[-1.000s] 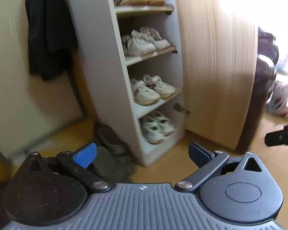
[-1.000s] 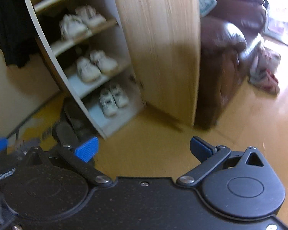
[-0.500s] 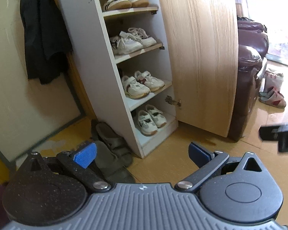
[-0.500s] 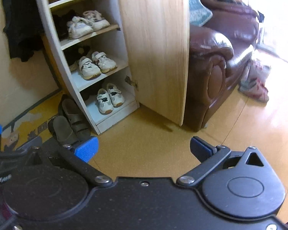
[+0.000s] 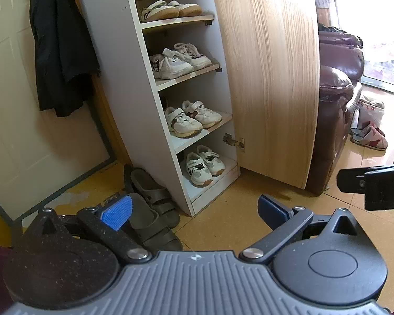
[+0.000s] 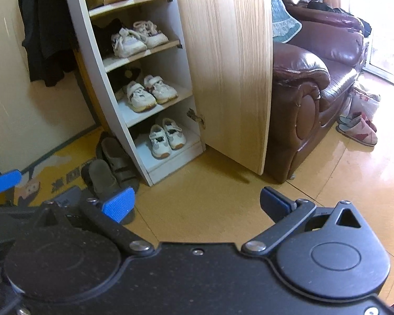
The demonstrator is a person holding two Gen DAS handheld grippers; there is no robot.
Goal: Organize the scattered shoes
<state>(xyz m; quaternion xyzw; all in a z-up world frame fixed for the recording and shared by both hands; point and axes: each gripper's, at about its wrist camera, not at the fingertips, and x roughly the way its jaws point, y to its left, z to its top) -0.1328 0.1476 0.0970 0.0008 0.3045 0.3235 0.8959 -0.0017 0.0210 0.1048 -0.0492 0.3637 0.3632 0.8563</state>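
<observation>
A white shoe cabinet [image 5: 123,84] [image 6: 78,34] stands with its wooden door [image 5: 270,73] [image 6: 228,63] swung wide, a pair of pale sneakers on each shelf; the lowest pair [image 5: 203,164] [image 6: 166,136] sits just inside. Two dark grey sandals [image 5: 152,210] [image 6: 113,168] lie on the floor left of the cabinet. A pair of pink slippers [image 5: 370,136] [image 6: 358,128] rests on the floor by the sofa. My left gripper [image 5: 194,210] is open and holds nothing, back from the cabinet above the floor. My right gripper [image 6: 195,203] is open too, with nothing in it.
A dark red leather sofa [image 6: 315,78] [image 5: 336,99] stands right behind the door. A black coat [image 5: 60,44] [image 6: 44,26] hangs on the wall left of the cabinet. A yellow printed mat [image 6: 63,176] lies under the sandals. Bare tan floor spreads in front of the cabinet.
Both grippers have drawn back from the cabinet and steadied, so more floor, the sandals and the slippers show. The blur of a second ago is gone. Both stay open.
</observation>
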